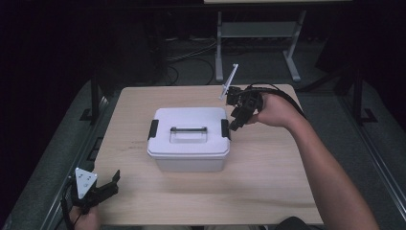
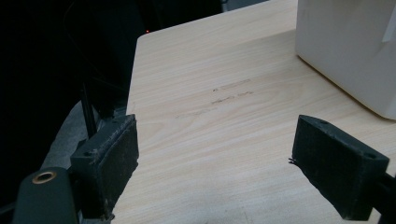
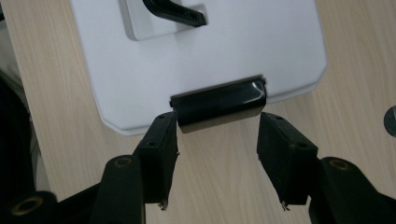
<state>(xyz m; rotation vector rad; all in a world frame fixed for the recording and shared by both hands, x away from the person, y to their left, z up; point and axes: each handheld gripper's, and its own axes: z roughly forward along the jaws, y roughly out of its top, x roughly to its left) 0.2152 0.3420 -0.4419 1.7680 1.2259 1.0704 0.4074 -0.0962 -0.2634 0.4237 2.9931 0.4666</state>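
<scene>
At the lower left of the high view we see the left tool (image 1: 107, 184) at the near left corner of the table (image 1: 268, 182), held by a hand (image 1: 84, 218) that comes in from the bottom edge; its grey three-cornered plate faces up. In the left gripper view its jaws stand wide apart with bare wood between them, so it is open and holds nothing, and a corner of the white box (image 2: 345, 46) shows at the upper right of that frame, well apart from the jaws. Moving toward the middle of the high view, the white box (image 1: 189, 139) sits on the table with its lid on, a dark handle (image 1: 188, 129) lying in a recess on top, a black latch (image 1: 152, 129) on its left end and another black latch (image 1: 225, 129) on its right end. Right of the box, the right tool (image 1: 235, 125) points down at that right-hand latch, held by a hand (image 1: 275, 111) whose forearm runs to the lower right corner. In the right gripper view the right-hand latch (image 3: 219, 105) lies just beyond the jaw tips, in line with the gap between them, and the pads do not press on it: this tool is open too, with nothing gripped.
</scene>
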